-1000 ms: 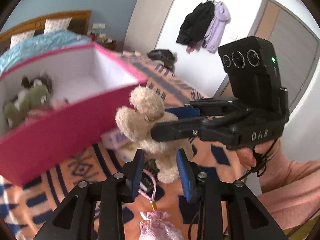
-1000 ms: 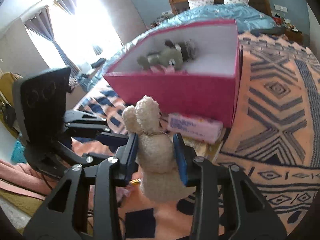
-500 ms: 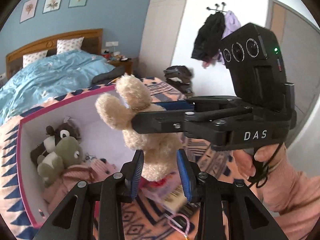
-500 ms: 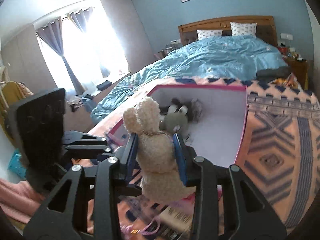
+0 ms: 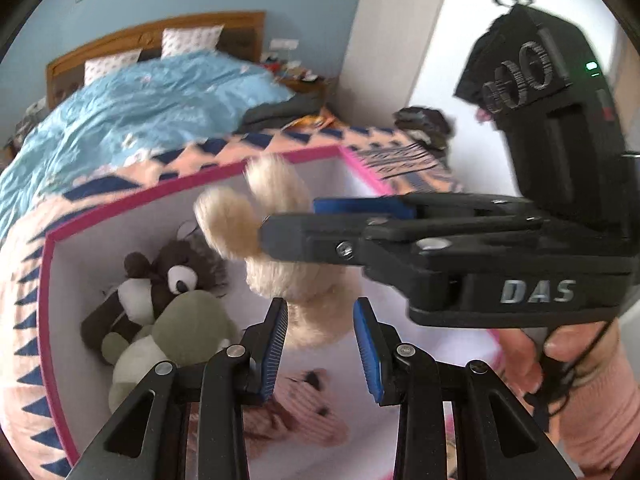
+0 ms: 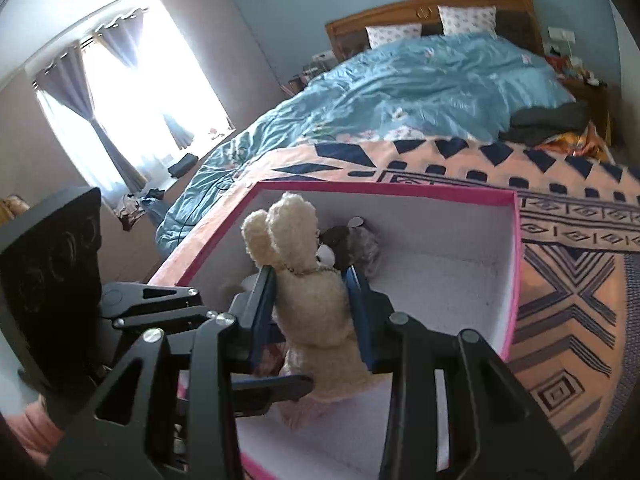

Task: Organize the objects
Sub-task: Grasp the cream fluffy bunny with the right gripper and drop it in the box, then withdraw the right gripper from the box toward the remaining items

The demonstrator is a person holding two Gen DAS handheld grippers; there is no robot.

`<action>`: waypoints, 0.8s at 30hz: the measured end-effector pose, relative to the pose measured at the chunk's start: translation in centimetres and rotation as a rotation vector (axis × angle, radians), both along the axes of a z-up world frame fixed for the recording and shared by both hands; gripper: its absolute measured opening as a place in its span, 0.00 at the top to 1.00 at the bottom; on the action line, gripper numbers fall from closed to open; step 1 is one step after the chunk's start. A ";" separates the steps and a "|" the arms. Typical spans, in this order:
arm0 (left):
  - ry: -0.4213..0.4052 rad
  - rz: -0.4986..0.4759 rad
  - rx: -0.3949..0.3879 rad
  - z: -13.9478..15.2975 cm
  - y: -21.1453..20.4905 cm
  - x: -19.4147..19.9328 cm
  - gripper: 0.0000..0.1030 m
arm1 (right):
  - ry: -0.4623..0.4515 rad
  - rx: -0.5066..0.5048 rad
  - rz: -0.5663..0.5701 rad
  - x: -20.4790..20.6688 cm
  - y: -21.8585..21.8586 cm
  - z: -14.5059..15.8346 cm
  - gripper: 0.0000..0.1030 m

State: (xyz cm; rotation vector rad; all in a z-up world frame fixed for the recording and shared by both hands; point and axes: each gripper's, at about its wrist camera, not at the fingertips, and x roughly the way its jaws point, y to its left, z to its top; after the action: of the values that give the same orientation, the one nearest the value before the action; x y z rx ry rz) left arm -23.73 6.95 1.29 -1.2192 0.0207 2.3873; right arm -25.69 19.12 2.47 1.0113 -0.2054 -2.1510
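A cream plush bunny [image 5: 288, 280] [image 6: 312, 304] hangs over the open pink box [image 5: 140, 200] [image 6: 380, 190]. My right gripper [image 6: 310, 276] [image 5: 294, 222] grips it around the neck. Its jaws are opening, though both pads still touch the fur. My left gripper [image 5: 320, 320] points down into the box, shut on the bunny's lower end. One of the left gripper's fingers [image 6: 272, 390] reaches under the bunny from the left. In the box lie a dark brown plush [image 5: 172, 272], a green plush [image 5: 188, 320] and a pink knitted toy [image 5: 296, 412].
The box stands on an orange and navy patterned blanket [image 6: 560, 280] at the foot of a bed with a blue duvet [image 6: 420, 80]. Dark clothes [image 6: 552, 120] lie on the bed's right side. A hand in a pink sleeve [image 5: 580, 400] holds the right gripper.
Both grippers carried the bunny from low beside the box's outer wall up and over its rim. The box's inside and its toys now show below the bunny.
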 end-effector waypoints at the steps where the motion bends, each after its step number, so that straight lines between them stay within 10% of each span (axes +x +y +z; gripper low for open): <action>1: -0.018 0.032 -0.022 -0.6 -0.3 -0.7 0.67 | -0.009 0.013 -0.019 -0.5 -0.1 -0.3 0.56; 24: 0.141 0.003 0.071 3.1 -2.5 8.3 0.41 | 0.055 -0.086 0.022 7.1 4.9 2.0 0.47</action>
State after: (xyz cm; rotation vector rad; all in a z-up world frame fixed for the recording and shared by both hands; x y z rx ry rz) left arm -15.42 4.43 4.41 -1.0178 -0.0216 2.4505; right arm -18.59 24.04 4.46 0.9007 -0.2566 -2.1289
